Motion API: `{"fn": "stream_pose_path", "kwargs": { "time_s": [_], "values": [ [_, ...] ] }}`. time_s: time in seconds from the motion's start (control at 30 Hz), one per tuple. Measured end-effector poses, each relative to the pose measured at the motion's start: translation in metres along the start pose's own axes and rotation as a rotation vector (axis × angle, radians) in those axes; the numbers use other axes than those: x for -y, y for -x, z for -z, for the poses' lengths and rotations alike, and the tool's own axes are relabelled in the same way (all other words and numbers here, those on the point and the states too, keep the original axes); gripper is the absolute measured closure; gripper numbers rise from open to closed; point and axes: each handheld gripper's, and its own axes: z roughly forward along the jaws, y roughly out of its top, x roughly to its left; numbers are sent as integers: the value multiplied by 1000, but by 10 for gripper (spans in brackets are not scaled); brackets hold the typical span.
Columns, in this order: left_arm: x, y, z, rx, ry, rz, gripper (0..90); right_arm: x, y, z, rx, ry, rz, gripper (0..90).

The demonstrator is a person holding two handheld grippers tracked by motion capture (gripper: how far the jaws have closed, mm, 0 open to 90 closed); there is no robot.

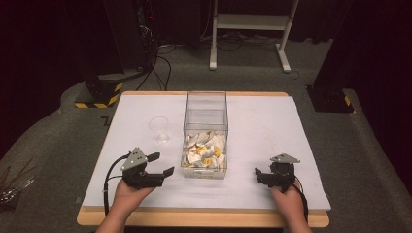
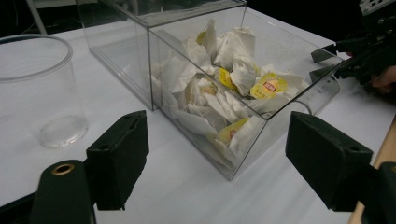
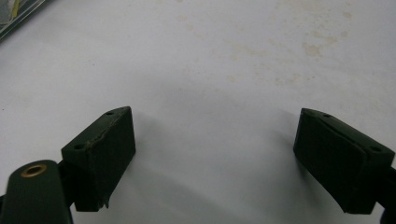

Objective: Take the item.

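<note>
A clear plastic box stands mid-table, its near half heaped with white and yellow tea bags. Left of it is an empty clear cup. My left gripper is open near the table's front left, aimed at the box's near corner. Its view shows the tea bags behind the box wall, the cup at left, and wide jaws of the left gripper with nothing between. My right gripper is open at the front right, over bare white sheet; the right gripper holds nothing.
A white sheet covers the wooden table, with wood showing along the front edge. In the left gripper view the right gripper sits beyond the box. A white frame stand and dark equipment stand on the floor behind.
</note>
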Motion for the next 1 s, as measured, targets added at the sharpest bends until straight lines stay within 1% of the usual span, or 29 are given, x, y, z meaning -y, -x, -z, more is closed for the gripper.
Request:
{"fn": "stream_pose_path", "kwargs": {
  "time_s": [0.3, 0.37, 0.57, 0.73, 0.8, 0.83, 0.9, 0.97, 1.0],
  "values": [
    [-14, 9, -14, 27, -16, -40, 247, 0, 0, 0, 0, 0, 0, 128],
    [-18, 11, -18, 35, -22, -54, 259, 0, 0, 0, 1, 0, 0, 128],
    [-29, 15, -34, 64, -37, -60, 297, 0, 0, 0, 0, 0, -1, 129],
    [-39, 17, -48, 75, -70, -68, 339, 0, 0, 0, 0, 0, -1, 129],
    [-44, 20, -53, 68, -87, -92, 359, 0, 0, 0, 0, 1, 0, 129],
    [-46, 20, -55, 66, -90, -96, 363, 0, 0, 0, 0, 0, -2, 129],
    [-51, 21, -60, 64, -109, -109, 385, 0, 0, 0, 0, 1, 0, 129],
    [-54, 22, -65, 64, -128, -111, 423, 0, 0, 0, 0, 1, 0, 129],
    [-56, 23, -69, 67, -140, -119, 445, 0, 0, 0, 0, 0, -1, 129]
  ]
}}
